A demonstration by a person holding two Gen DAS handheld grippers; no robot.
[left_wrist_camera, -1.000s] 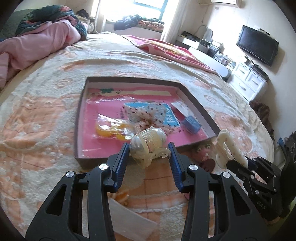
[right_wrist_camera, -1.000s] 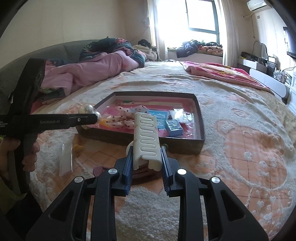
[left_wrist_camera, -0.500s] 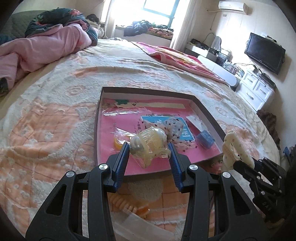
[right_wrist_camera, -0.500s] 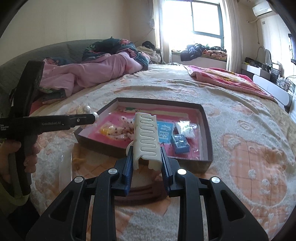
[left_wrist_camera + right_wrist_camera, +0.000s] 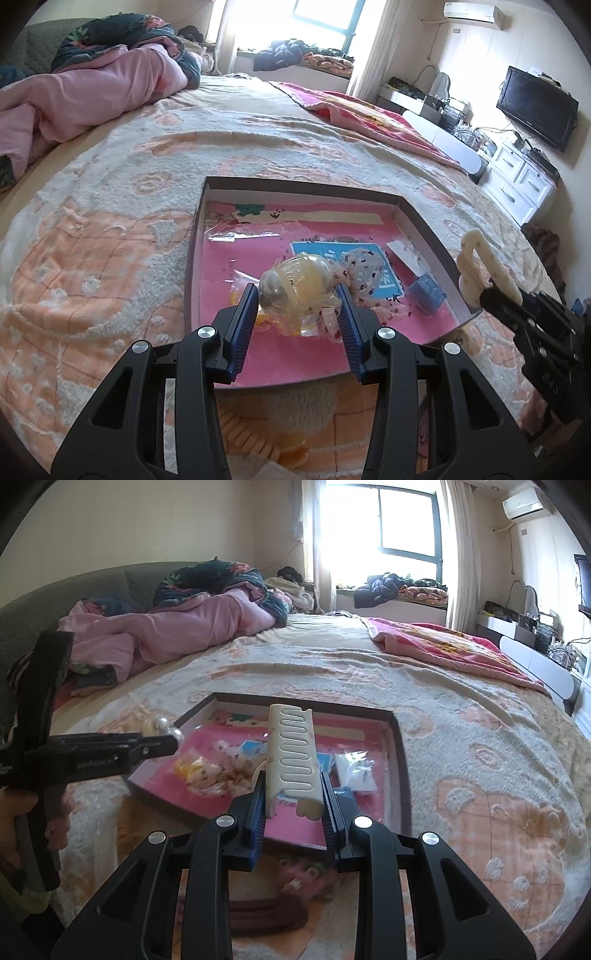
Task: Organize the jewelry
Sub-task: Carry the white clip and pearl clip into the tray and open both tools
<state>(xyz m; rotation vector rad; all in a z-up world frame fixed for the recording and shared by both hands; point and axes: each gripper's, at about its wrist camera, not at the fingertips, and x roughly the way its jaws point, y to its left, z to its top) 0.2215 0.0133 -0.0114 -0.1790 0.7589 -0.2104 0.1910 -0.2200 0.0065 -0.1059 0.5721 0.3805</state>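
Note:
My left gripper [image 5: 297, 295] is shut on a clear packet with a pale pearl ornament [image 5: 295, 282], held over the near part of the shallow brown box [image 5: 195, 229] with a pink floor. My right gripper [image 5: 291, 790] is shut on a cream hair claw clip [image 5: 291, 753], held above the box's near edge [image 5: 400, 760]; the clip also shows at the right of the left wrist view [image 5: 480, 258]. Inside the box lie a dotted bow [image 5: 364, 264], a blue card [image 5: 325, 249], a small blue box [image 5: 426, 291] and a yellow packet [image 5: 194, 770].
The box sits on a cream and orange bedspread [image 5: 92, 258]. A dark hair band [image 5: 266, 915] and a pink hair piece [image 5: 303, 875] lie just before the box. A pink quilt [image 5: 166, 631] is heaped at the bed's far left. A hand [image 5: 22, 827] holds the left gripper's handle.
Both grippers have moved forward toward the box with their loads still held. The pearl packet has gone from before the box's near wall to over its floor; the clip now overlaps the box.

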